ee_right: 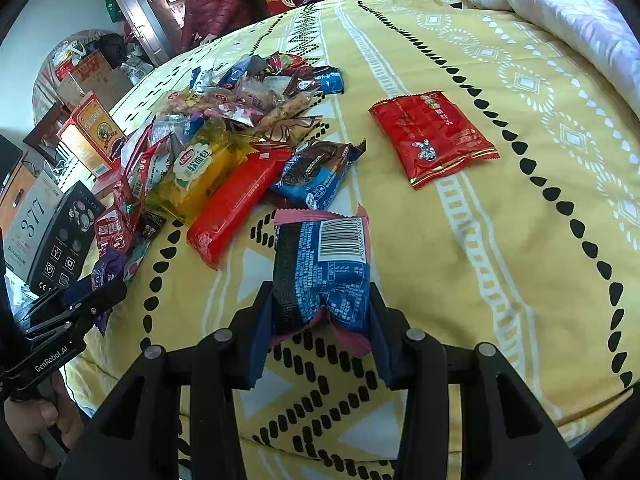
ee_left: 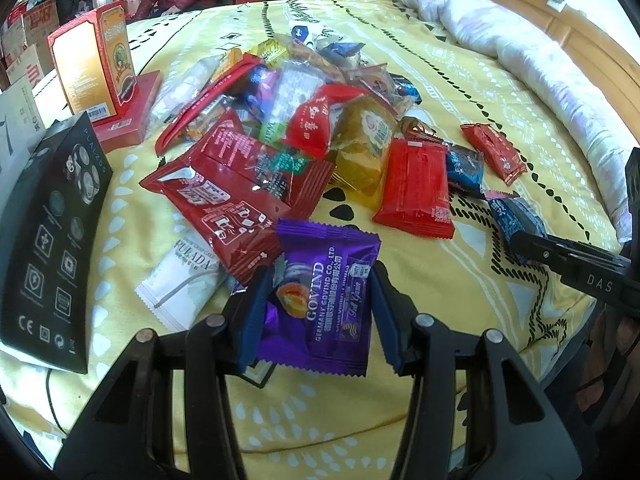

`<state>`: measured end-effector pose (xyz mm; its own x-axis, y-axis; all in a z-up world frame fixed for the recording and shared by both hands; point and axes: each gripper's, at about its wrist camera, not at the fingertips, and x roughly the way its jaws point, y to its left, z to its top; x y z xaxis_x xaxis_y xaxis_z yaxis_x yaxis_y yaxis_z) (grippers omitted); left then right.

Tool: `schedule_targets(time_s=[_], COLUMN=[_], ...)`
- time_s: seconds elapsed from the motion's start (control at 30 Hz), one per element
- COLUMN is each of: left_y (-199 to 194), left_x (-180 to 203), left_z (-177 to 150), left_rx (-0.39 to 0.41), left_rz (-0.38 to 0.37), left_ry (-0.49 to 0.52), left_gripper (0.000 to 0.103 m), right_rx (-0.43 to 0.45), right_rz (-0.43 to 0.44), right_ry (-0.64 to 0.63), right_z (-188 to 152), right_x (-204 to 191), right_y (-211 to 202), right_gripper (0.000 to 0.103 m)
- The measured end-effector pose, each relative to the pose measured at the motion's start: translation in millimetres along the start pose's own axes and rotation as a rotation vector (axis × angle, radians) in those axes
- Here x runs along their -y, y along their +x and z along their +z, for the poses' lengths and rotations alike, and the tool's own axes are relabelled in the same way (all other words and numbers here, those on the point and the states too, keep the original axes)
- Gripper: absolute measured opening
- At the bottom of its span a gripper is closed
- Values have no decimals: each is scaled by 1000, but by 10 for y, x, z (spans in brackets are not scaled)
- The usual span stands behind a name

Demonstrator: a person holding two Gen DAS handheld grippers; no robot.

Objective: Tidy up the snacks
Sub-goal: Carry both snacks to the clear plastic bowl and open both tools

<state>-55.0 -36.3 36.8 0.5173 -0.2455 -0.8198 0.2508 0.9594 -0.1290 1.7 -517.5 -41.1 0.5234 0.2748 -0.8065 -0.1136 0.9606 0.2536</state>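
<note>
In the left wrist view, a purple snack packet (ee_left: 324,300) is gripped between the jaws of the left gripper (ee_left: 318,312), the blue pads being pressed against its two side edges; its long axis runs away from the camera, along the fingers, and its far end is raised over the bed (ee_left: 460,300). Just beyond it the heap of snacks (ee_left: 288,120) is spread on the yellow bedspread, with a long red packet (ee_left: 414,188) at the heap's right edge and a black box (ee_left: 52,240) at the near left. The right gripper (ee_left: 520,240) is seen at the right edge, closed on a blue packet (ee_left: 516,216). In the right wrist view, the same blue packet (ee_right: 322,272) is clamped by the right gripper (ee_right: 320,320), barcode uppermost, its long axis likewise pointing away along the fingers. A lone red packet (ee_right: 434,138) is laid apart on the bedspread, far and to the right of these jaws, with open bedspread between them, while the heap lies far and to the left. The right hand is judged the nearer to that separate spot, the left hand (ee_right: 36,420) the nearer to the heap, so the sorting is taken to be at an early stage.
</note>
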Motion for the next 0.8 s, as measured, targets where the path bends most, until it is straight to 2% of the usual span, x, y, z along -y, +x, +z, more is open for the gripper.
schedule_targets(time_s=[0.17, 0.23, 0.3, 0.37, 0.47, 0.57, 0.63, 0.7, 0.8], left_y=[-84, -328, -786, -1203, -1906, -2484, -2652, -2708, -2589], left_x=[-6, -56, -261, -520, -1146, -1919, -2371, -2879, -3411], left_z=[41, 144, 336, 474, 593, 507, 382, 175, -130], left_rx=[11, 65, 164, 255, 392, 482, 483, 448, 371], left_rz=[-8, -20, -32, -18, 75, 256, 351, 410, 450], left_ry=[-5, -13, -60, -104, -189, -290, -356, -465, -585], left_gripper=[50, 50, 50, 50, 50, 51, 51, 51, 51], right_rx=[7, 51, 108, 182, 269, 286, 253, 195, 107], right_rz=[-11, -25, 7, 75, 224, 379, 493, 572, 626], right_ry=[-8, -74, -131, -204, -291, -378, -434, -468, -576], right_z=[25, 109, 252, 481, 830, 1081, 1169, 1176, 1034], right_x=[-34, -222, -495, -919, -1688, -2576, -3239, -3738, -4586], right_y=[-27, -162, -352, -587, -879, -1000, -983, -907, -703], right_gripper=[47, 47, 47, 47, 47, 47, 47, 47, 48])
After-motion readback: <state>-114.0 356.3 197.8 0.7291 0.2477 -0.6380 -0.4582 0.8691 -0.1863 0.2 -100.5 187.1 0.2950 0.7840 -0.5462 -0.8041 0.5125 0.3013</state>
